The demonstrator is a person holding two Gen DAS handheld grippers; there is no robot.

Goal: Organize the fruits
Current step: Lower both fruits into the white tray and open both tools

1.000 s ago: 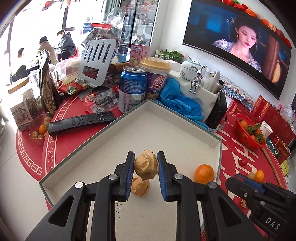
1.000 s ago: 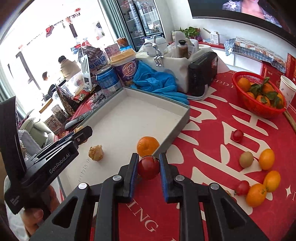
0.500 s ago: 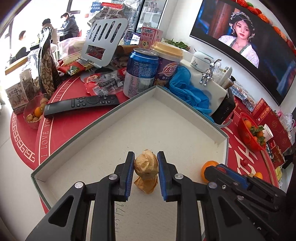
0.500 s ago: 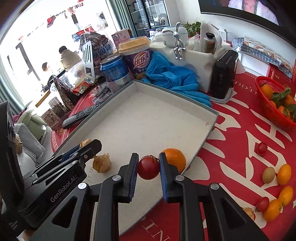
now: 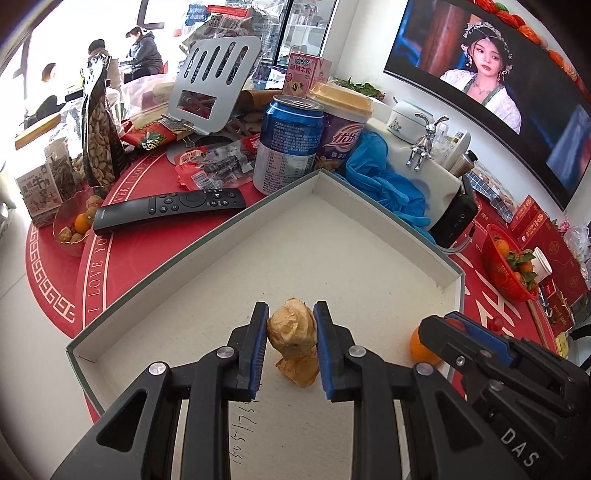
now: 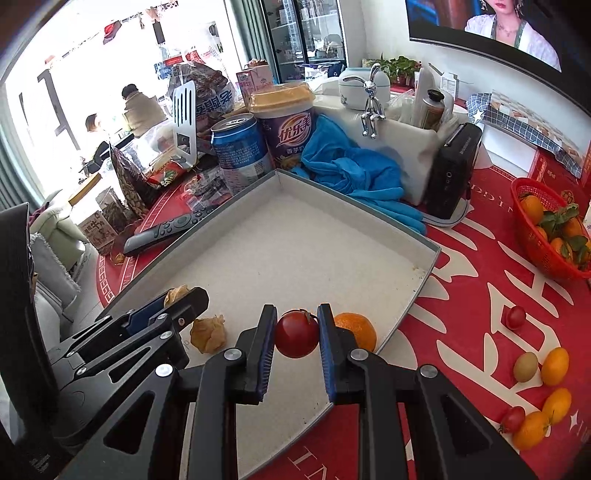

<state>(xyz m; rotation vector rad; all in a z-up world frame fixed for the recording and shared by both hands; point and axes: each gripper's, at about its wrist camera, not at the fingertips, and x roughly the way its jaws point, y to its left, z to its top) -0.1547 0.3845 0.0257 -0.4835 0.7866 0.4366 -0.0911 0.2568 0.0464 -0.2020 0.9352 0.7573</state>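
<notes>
L gripper [image 5: 291, 345] clamps a papery tan husk fruit [image 5: 292, 326], held over the tray [image 5: 192, 258] near its front edge. A 2nd husk fruit [image 6: 207, 333] lies on the tray floor directly below. R gripper [image 6: 297, 345] grips a glossy red tomato [image 6: 296, 333] just beside the orange [image 6: 354, 329] at the tray's R edge; 1 s ago it was outside the rim.

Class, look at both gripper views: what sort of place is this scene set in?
Probably a shop or café's sitting area: glass-door display fridges, a big wall screen, and a snack-crowded red table.
</notes>
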